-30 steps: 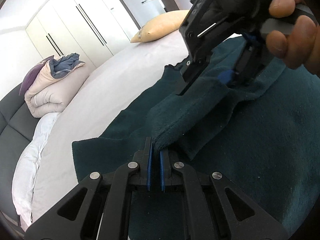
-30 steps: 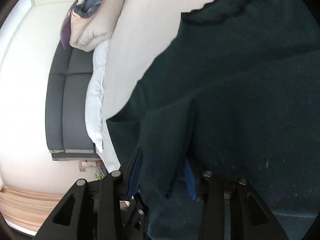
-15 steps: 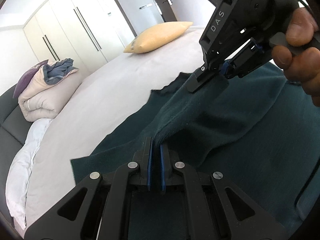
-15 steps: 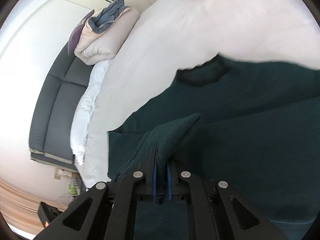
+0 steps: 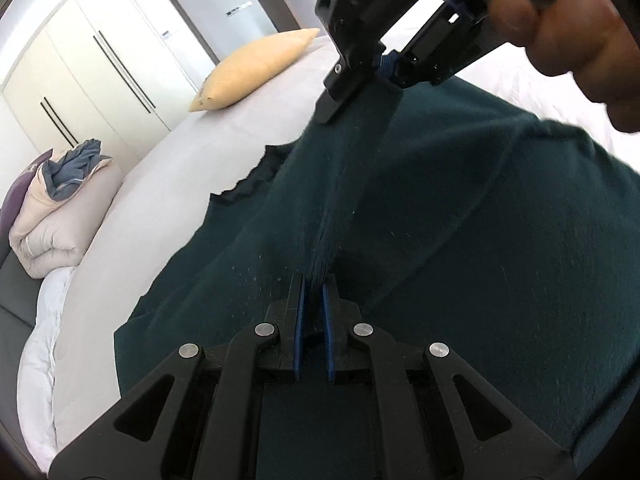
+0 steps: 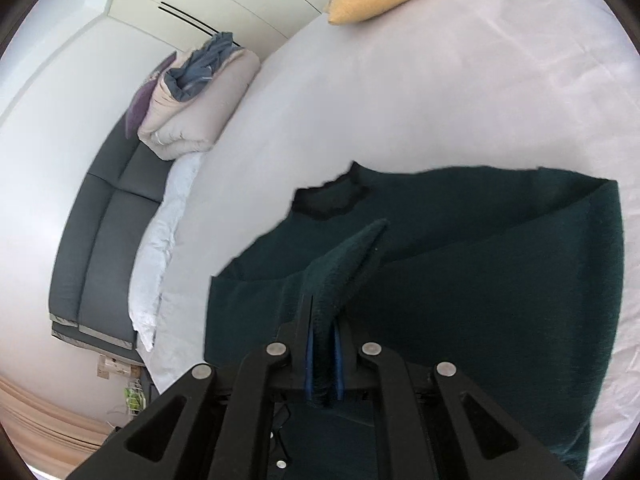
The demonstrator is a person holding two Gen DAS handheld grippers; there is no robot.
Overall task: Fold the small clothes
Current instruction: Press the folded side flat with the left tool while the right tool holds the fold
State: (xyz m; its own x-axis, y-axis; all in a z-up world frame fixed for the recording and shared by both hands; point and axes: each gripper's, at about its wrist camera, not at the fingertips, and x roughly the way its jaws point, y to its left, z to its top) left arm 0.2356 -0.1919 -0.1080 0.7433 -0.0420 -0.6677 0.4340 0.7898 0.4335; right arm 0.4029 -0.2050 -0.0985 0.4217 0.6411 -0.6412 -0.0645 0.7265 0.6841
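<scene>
A dark green sweater (image 5: pixel 480 240) lies spread on the white bed, its black-edged collar (image 6: pixel 328 200) toward the far side. My left gripper (image 5: pixel 314 280) pinches a raised fold of the sweater; its jaws are just easing open, and the cloth is still between the pads. That fold runs taut up to my right gripper (image 5: pixel 364 88), held by a hand (image 5: pixel 560 32) at the top of the left wrist view. In the right wrist view my right gripper (image 6: pixel 322 312) is shut on a ridge of the sweater (image 6: pixel 480 300), which stands up between its blue pads.
The white bed sheet (image 6: pixel 400 100) stretches beyond the sweater. A yellow pillow (image 5: pixel 252 68) lies at the far end. A folded duvet (image 5: pixel 56 216) with blue cloth on it sits at the left. A grey sofa (image 6: pixel 108 240) runs along the bed's left edge; white wardrobes (image 5: pixel 100 72) stand behind.
My right gripper has closed on the sweater fold and lifted it. Both grippers have shifted across the bed, and the fold between them is pulled taut.
</scene>
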